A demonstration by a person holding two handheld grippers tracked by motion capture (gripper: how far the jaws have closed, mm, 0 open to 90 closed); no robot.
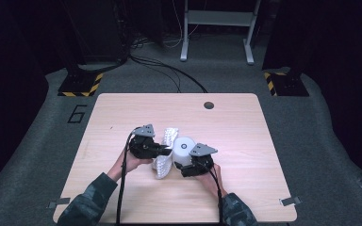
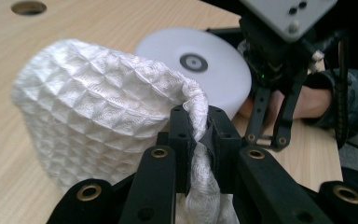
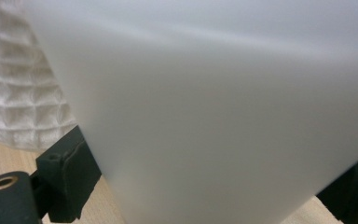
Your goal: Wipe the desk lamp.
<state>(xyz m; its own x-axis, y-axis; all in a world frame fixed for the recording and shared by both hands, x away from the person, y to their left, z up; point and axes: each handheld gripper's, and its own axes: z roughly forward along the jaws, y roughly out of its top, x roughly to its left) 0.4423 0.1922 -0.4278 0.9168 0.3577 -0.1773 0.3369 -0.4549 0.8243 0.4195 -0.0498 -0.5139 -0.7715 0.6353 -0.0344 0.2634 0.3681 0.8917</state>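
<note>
**Cloth pinched on the left, white cylinder clamped on the right**

In the high view the wooden table fills the middle of the frame, and the work sits just below its centre. At the left of that cluster the left gripper points rightward, with a hand under it and a camouflage sleeve coming up from the lower left edge. Its jaws are squeezed together on a fold of the white waffle cloth, which runs as a narrow strip from just above centre down toward the lower middle. In the left gripper view the left gripper has the fabric nipped between its two black jaws at lower centre, while the rest of the white waffle cloth billows out across the left half of the frame.

Right of the cloth and touching it stands the white cylinder, a dark ring mark on its flat top. The right gripper meets it from the lower right, its jaws spread wide around the sides. In the right gripper view the white cylinder looms across most of the frame with a black jaw pressed to each side at the lower corners, and a patch of the cloth shows at upper left.
</note>
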